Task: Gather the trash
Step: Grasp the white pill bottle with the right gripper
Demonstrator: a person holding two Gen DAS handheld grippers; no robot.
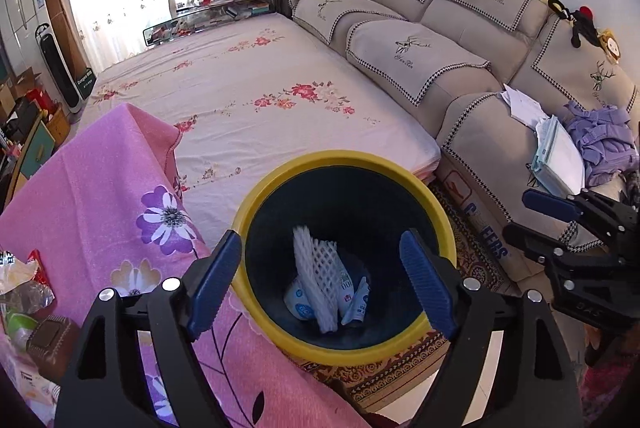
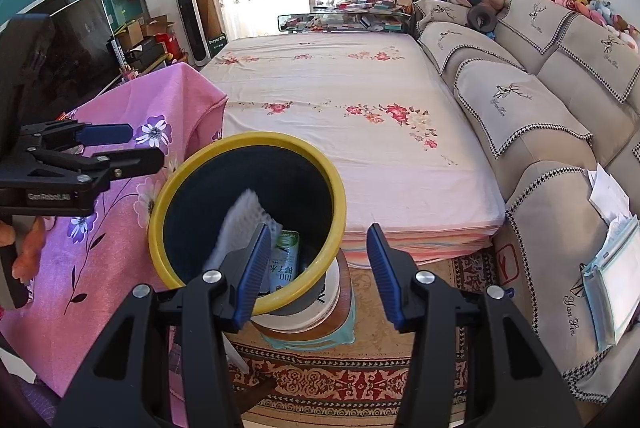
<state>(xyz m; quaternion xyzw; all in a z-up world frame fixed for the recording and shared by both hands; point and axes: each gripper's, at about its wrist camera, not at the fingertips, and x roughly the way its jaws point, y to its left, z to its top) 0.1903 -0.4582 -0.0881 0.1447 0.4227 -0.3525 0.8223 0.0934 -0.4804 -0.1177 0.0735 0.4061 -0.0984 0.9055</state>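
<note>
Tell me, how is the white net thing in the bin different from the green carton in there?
The white foam net is soft mesh with holes and reaches high up the bin's wall; the green carton is a smooth printed box sitting lower. The net is plain white; the carton has green print and writing. Both lie inside the yellow-rimmed bin, and neither gripper holds them.

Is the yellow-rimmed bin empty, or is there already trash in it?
Not empty. The bin holds a white foam net and printed wrappers low inside; most of its dark interior is unfilled.
</note>
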